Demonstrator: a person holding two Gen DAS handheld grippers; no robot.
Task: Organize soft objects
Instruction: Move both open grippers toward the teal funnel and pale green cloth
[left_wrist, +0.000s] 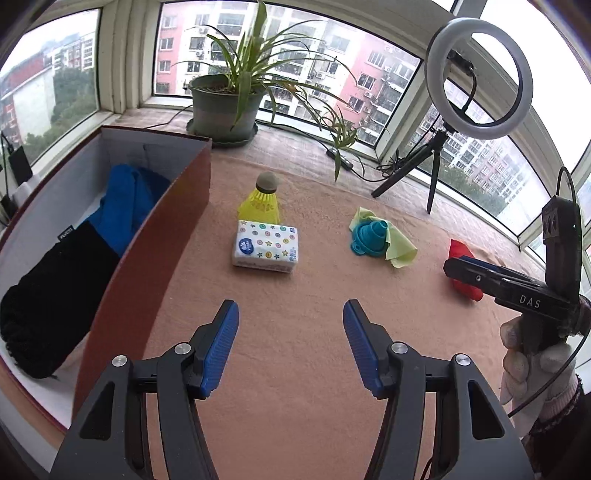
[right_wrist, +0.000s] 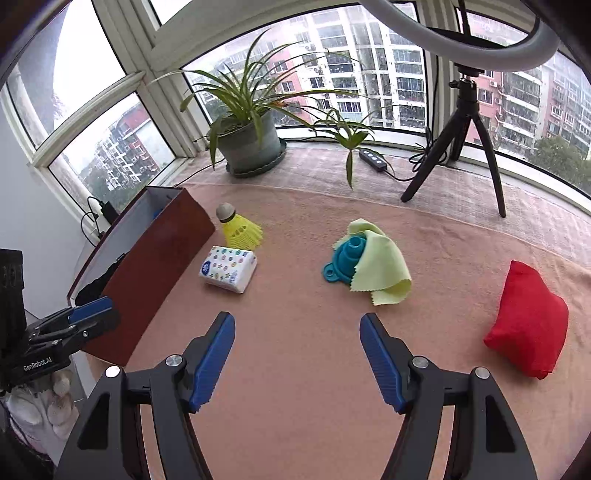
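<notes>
Box (left_wrist: 147, 236) at the left already holds dark and blue clothes (left_wrist: 92, 240), apparently sorted. Both grippers, left (left_wrist: 291, 314) and right (right_wrist: 297, 325), hover empty, fingers spread, over the surface (left_wrist: 295, 369); tissue pack (right_wrist: 228, 268), yellow cloth (right_wrist: 384, 269) and red pouch (right_wrist: 526, 325) wait ahead.

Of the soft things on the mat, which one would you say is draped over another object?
The yellow-green cloth: it lies partly over the teal funnel, while the red pouch and tissue pack rest alone.
</notes>
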